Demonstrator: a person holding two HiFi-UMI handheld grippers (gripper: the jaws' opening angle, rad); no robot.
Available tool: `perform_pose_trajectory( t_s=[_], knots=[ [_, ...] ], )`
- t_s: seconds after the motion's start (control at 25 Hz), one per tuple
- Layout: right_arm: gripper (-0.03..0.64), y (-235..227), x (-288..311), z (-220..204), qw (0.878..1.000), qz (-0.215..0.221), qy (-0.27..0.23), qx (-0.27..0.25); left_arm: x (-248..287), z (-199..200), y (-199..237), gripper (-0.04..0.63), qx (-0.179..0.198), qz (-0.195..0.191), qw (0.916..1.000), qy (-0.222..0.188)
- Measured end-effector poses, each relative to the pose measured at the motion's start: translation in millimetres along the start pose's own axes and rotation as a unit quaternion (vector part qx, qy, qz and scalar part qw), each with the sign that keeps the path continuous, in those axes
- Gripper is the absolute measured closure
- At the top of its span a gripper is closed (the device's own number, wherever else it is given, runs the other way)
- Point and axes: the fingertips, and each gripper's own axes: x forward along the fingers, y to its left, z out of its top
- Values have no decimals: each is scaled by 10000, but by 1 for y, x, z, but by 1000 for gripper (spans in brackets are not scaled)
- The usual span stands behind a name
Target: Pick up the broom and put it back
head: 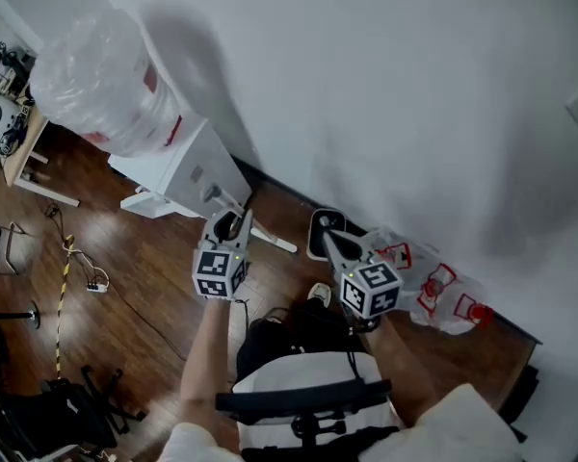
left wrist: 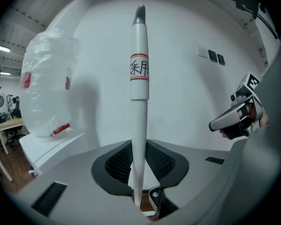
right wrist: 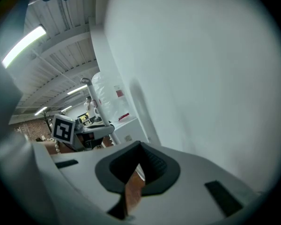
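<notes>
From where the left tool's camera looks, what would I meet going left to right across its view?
First the clear crinkled plastic bag → white broom pole with red bands and grey tip → two small dark wall plates → right tool, held out before the white wall.

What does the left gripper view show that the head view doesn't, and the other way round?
Only the left gripper view: the red-banded label on the white broom handle clamped between its jaws. Only the head view: the person's forearms, floor cables and red-printed bags by the wall. Both: the big clear bag and the right gripper.
</notes>
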Motion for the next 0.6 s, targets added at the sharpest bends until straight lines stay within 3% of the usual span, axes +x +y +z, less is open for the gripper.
perform_pose_trajectory(
  t_s=[0.36,0.6],
  knots=[
    [606,-61,30,-26,9976,-381,308,492,112,-67,25,511,207,-422,9969,632],
    [606,-89,58,-33,9938,-683,369,794,187,-112,39,511,257,-915,9882,1203]
  ],
)
